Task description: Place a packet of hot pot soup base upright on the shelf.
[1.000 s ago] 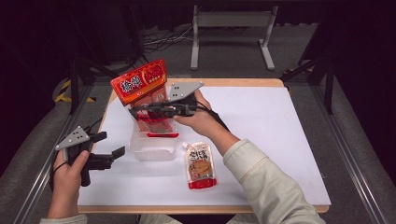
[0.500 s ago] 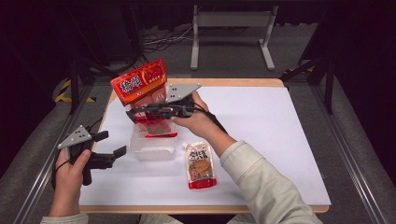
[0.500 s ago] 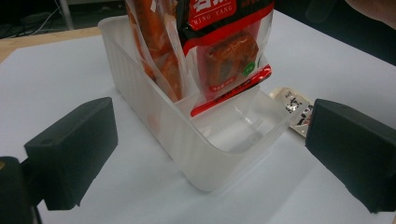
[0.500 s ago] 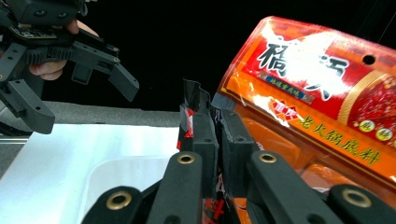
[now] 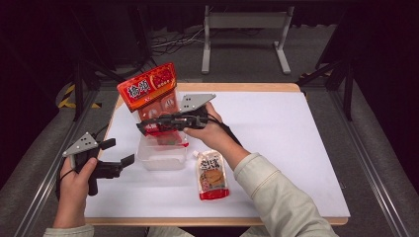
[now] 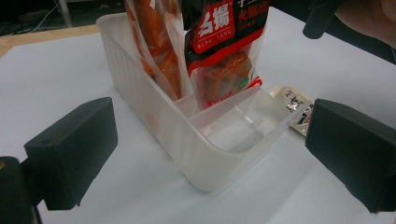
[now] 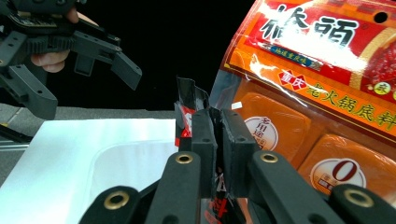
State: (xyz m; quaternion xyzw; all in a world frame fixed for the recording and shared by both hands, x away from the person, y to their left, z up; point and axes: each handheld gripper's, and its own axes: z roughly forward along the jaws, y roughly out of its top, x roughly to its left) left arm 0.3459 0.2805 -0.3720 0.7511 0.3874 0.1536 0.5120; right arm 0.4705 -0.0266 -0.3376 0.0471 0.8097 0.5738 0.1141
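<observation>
R gripper (image 5: pixel 148 124): jaws pinched together on top edge of the dark red sauce packet (image 6: pixel 224 56); I'm holding it upright over the box, lower end already down in a compartment.
Packet position: stands in the middle section of the clear divided box (image 5: pixel 162 157), just beside the big orange hotpot-base pouch (image 5: pixel 148 89), which sits in the far section and leans on it.
L gripper (image 5: pixel 116 159): jaws wide apart, holding nothing, parked on the table (image 5: pixel 296 138) near the box's left side, aimed at it.
Near section of box: empty as far as I see.
Loose item: snack pouch (image 5: pixel 212 175) flat on table, just right of box, not yet packed.
Risk 1: if I let go now, packet prob flops over the low divider, since its top is well above the rim.
Risk 2: big pouch is top-heavy; a nudge from R gripper on exit could tip it, or the light box w/ it.
Fix idea: L gripper steadies box wall first.
</observation>
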